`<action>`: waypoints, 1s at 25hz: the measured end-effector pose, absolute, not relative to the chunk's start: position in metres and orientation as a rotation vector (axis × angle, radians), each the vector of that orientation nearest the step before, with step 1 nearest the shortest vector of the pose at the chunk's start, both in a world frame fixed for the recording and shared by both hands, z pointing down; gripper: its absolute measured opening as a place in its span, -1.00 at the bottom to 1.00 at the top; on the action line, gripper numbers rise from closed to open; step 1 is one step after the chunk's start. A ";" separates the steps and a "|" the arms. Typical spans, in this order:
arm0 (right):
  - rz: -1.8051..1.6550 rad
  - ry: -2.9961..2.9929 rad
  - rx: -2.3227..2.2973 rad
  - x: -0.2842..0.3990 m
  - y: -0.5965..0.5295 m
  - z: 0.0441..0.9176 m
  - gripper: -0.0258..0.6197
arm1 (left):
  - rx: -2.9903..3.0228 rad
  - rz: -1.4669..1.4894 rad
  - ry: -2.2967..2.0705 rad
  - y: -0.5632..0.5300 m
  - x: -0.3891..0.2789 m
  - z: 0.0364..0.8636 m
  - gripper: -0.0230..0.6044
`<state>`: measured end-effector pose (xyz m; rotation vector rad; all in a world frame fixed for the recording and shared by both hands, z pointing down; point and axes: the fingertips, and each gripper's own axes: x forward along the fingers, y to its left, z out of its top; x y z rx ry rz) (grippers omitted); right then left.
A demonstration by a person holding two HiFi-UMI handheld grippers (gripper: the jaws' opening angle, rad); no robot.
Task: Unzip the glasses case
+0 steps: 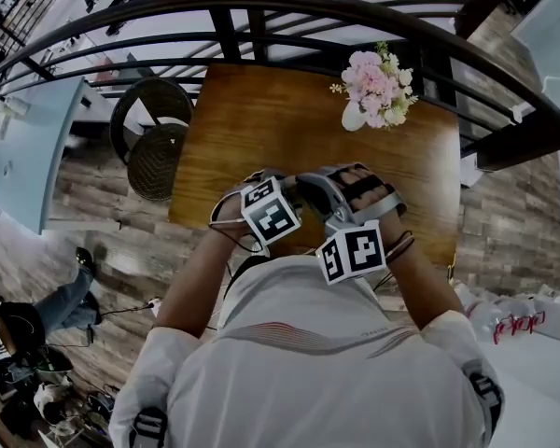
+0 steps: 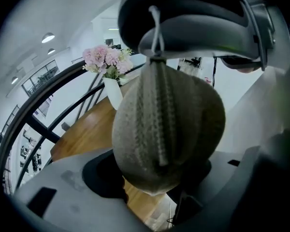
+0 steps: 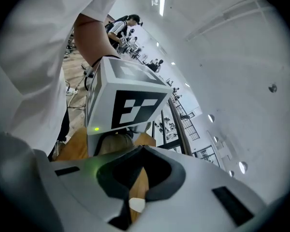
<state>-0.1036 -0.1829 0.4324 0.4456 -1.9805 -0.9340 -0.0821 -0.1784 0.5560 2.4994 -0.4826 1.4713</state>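
While left gripper jaws clamp the glasses case, right gripper jaws pinch the zip pull cord above it; unzipping appears pending: next, draw along the zip.

We are looking along the right gripper, whose jaws are pressing together on a small white tab just below the marker cube. A green light is glowing at the cube's lower left corner. Left of the cube, a white sleeve and a forearm are filling the view. Beneath it the wooden table is showing, and right of it a dark railing is running.
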 end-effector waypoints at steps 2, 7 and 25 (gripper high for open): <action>-0.917 -2.002 0.442 -0.104 -0.182 0.434 -0.77 | 2.519 1.459 -0.470 -0.178 -0.080 0.556 -0.02; -0.726 -2.215 0.509 -0.101 -0.184 0.417 -0.70 | 2.618 1.171 -0.577 -0.185 -0.070 0.537 -0.02; 0.095 -2.514 1.534 0.056 -0.264 0.365 -0.76 | 2.591 0.004 -1.467 -0.255 -0.170 0.361 -0.01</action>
